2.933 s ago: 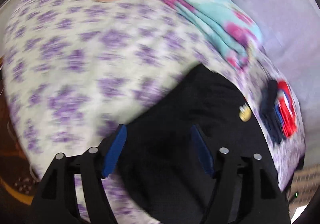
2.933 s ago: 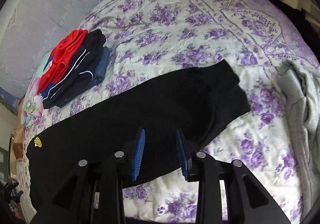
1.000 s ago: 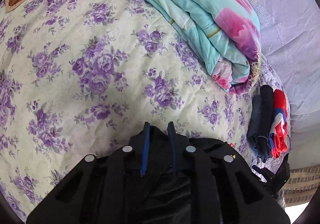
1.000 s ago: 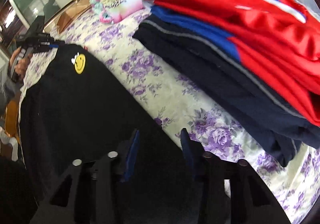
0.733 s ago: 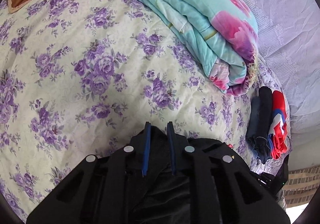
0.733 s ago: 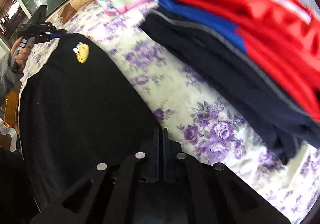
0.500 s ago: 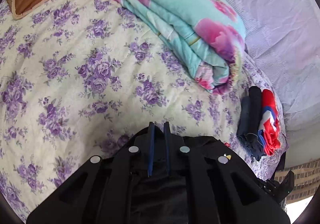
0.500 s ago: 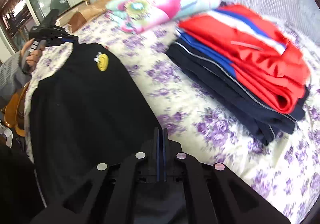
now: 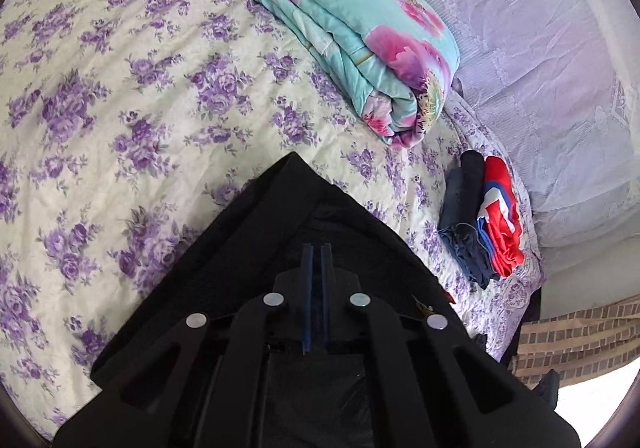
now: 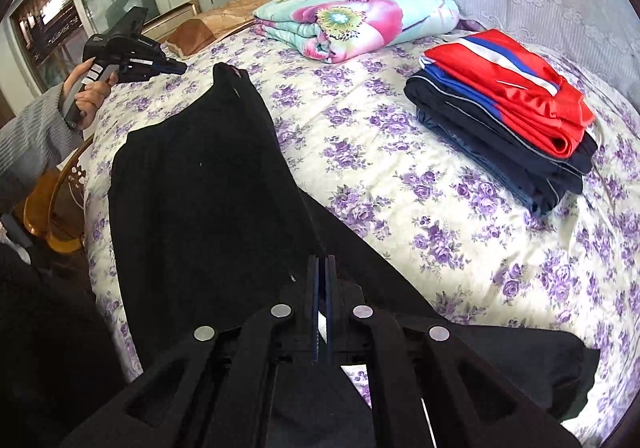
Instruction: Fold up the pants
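Both grips — fabric hidden — black pants.

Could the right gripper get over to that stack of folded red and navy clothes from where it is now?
Probably not right now. The path across the bedspread to the folded clothes stack looks free, but the right gripper is shut on the black pants and would drag them along.

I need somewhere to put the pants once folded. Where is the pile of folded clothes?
In the right wrist view the pile of folded clothes lies on the floral bedspread, upper right, beside the rolled turquoise blanket.
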`<action>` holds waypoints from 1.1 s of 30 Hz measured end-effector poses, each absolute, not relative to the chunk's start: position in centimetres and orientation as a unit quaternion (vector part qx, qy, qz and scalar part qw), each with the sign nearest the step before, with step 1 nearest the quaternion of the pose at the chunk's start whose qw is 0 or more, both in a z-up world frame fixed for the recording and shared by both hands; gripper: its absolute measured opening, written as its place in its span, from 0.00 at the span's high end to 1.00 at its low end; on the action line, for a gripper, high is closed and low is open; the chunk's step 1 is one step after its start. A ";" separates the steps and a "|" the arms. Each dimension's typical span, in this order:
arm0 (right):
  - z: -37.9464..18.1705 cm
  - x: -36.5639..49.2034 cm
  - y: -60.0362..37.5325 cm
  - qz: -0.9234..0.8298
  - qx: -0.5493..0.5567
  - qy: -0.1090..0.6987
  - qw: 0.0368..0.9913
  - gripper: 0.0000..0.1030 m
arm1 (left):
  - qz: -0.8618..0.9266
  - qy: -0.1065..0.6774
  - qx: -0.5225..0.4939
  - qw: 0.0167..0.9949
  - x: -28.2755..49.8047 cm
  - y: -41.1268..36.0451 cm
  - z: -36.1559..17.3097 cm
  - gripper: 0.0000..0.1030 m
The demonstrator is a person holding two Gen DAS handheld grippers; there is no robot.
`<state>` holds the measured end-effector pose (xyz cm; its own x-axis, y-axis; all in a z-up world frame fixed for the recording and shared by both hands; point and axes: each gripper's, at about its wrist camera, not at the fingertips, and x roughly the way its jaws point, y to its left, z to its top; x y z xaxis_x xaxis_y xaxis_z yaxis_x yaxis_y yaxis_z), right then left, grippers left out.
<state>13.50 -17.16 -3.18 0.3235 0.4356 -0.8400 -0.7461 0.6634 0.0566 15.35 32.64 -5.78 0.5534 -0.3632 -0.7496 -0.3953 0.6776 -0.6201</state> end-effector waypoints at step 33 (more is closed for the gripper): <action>-2.5 2.4 -17.5 0.417 -0.176 0.461 0.764 0.98 | 0.044 0.487 -0.423 0.763 8.2 32.8 -3.7 0.91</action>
